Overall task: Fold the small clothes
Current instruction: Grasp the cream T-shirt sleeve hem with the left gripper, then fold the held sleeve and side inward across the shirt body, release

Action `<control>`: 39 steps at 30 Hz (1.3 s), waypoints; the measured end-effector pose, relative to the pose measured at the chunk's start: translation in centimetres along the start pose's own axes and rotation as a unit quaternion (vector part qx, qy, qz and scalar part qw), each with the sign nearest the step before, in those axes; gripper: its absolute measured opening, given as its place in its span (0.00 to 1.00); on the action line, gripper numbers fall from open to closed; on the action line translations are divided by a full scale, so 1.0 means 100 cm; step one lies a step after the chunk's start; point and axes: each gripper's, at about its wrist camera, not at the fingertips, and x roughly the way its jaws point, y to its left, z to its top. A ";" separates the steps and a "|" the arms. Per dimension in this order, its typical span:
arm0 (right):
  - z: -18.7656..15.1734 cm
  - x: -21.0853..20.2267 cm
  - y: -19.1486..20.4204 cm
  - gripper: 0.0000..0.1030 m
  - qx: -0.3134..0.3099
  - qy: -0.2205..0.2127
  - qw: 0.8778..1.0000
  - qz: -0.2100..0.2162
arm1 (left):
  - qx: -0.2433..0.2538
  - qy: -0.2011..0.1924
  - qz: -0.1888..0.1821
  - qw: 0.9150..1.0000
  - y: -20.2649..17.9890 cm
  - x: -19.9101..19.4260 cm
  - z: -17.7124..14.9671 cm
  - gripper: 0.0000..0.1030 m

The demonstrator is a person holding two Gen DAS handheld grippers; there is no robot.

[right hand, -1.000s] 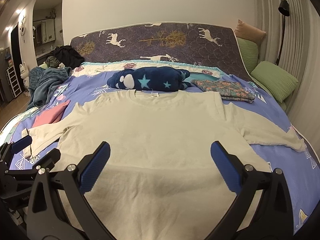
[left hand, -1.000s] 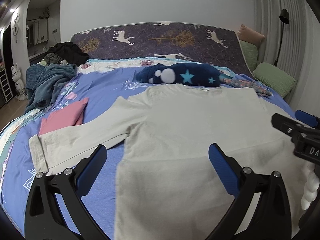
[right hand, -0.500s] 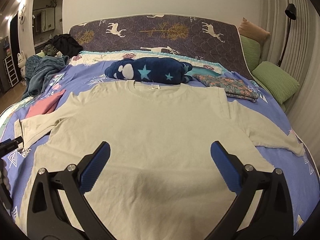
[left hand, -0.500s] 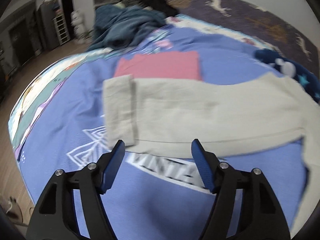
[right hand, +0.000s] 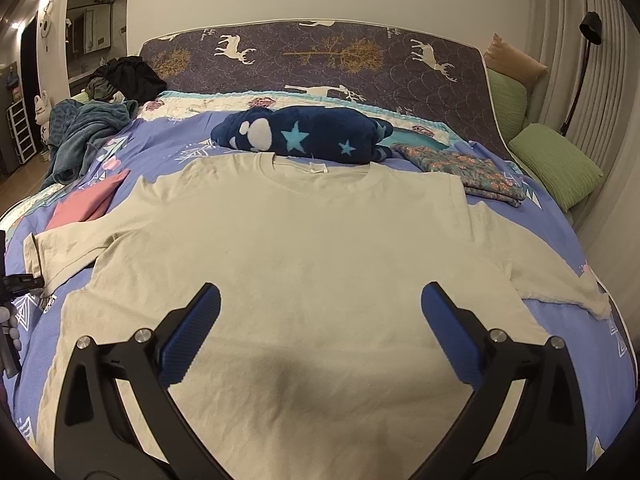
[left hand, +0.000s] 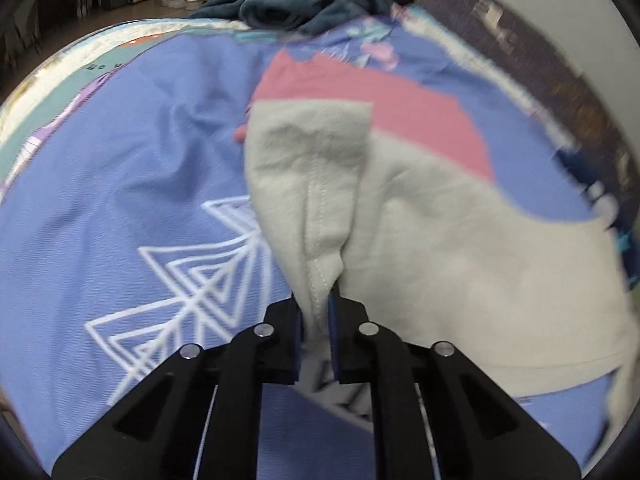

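A beige long-sleeved shirt (right hand: 312,256) lies flat, front down the bed, on the blue bedspread (right hand: 568,332). My left gripper (left hand: 316,312) is shut on the cuff of the shirt's left sleeve (left hand: 312,184), which bunches up between the blue pads. In the right wrist view the left gripper shows at the far left edge (right hand: 16,284) by that cuff. My right gripper (right hand: 320,332) is wide open and empty, hovering over the shirt's lower middle. The right sleeve (right hand: 552,280) lies spread out to the right.
A folded pink garment (right hand: 86,204) lies beside the left sleeve, also in the left wrist view (left hand: 384,100). A navy star blanket (right hand: 304,136) and a folded floral cloth (right hand: 464,172) lie above the collar. Teal blanket (right hand: 84,132) at left, green pillows (right hand: 556,164) at right.
My left gripper has moved onto the sleeve cuff and shut on it; half a second ago it was open just short of it. The right gripper has stayed open over the shirt.
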 end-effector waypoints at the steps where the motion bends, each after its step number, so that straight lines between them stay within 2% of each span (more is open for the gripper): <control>1: 0.000 0.000 -0.002 0.98 0.001 -0.001 1.000 -0.002 | 0.006 -0.013 -0.017 1.000 -0.008 -0.011 0.002 0.08; 4: 0.000 0.002 -0.007 0.98 0.007 0.000 1.000 -0.005 | 0.049 -0.050 -0.066 0.995 -0.046 -0.048 0.008 0.08; 7: 0.000 0.004 -0.011 0.98 0.015 0.002 1.000 -0.002 | 0.107 -0.079 -0.113 0.985 -0.101 -0.086 0.010 0.08; 9: 0.000 0.004 -0.012 0.98 0.019 0.005 1.000 0.004 | 0.151 -0.096 -0.154 0.972 -0.144 -0.111 0.007 0.08; 12: 0.002 0.003 -0.016 0.98 0.024 0.006 0.999 0.020 | 0.215 -0.112 -0.207 0.948 -0.206 -0.141 -0.010 0.08; 15: 0.008 0.000 -0.023 0.98 0.036 0.002 0.998 0.044 | 0.261 -0.098 -0.260 0.925 -0.252 -0.156 -0.036 0.08; 18: 0.019 0.004 -0.033 0.98 0.066 0.022 0.992 0.107 | 0.294 -0.078 -0.290 0.907 -0.286 -0.160 -0.067 0.08; 21: 0.035 0.018 -0.042 0.98 0.111 0.061 0.971 0.202 | 0.315 -0.055 -0.310 0.895 -0.309 -0.159 -0.095 0.08; 24: 0.052 0.030 -0.039 0.94 0.132 0.082 0.954 0.256 | 0.331 -0.035 -0.312 0.890 -0.320 -0.151 -0.112 0.08; 25: 0.061 0.037 -0.034 0.94 0.135 0.095 0.945 0.282 | 0.335 -0.028 -0.311 0.889 -0.323 -0.148 -0.115 0.08; 27: 0.072 0.052 -0.024 0.94 0.138 0.132 0.925 0.330 | 0.343 -0.015 -0.306 0.888 -0.328 -0.141 -0.124 0.08; 29: 0.079 0.076 -0.011 0.94 0.158 0.181 0.897 0.371 | 0.348 -0.006 -0.301 0.888 -0.331 -0.137 -0.130 0.08; 32: 0.079 0.108 0.007 0.94 0.173 0.237 0.868 0.400 | 0.350 0.004 -0.296 0.889 -0.330 -0.132 -0.134 0.08; 33: 0.078 0.122 0.014 0.94 0.185 0.261 0.851 0.416 | 0.352 0.007 -0.293 0.889 -0.331 -0.131 -0.136 0.08; 36: 0.078 0.142 0.031 0.93 0.202 0.291 0.817 0.456 | 0.359 0.012 -0.284 0.889 -0.336 -0.127 -0.137 0.08; 37: 0.082 0.140 0.034 0.80 0.194 0.288 0.815 0.465 | 0.361 0.011 -0.280 0.890 -0.338 -0.126 -0.137 0.08; 38: 0.086 0.138 0.037 0.54 0.181 0.282 0.815 0.472 | 0.362 0.010 -0.276 0.890 -0.340 -0.125 -0.136 0.08; 39: 0.092 0.136 0.040 0.38 0.169 0.275 0.817 0.477 | 0.364 0.007 -0.272 0.891 -0.342 -0.125 -0.136 0.08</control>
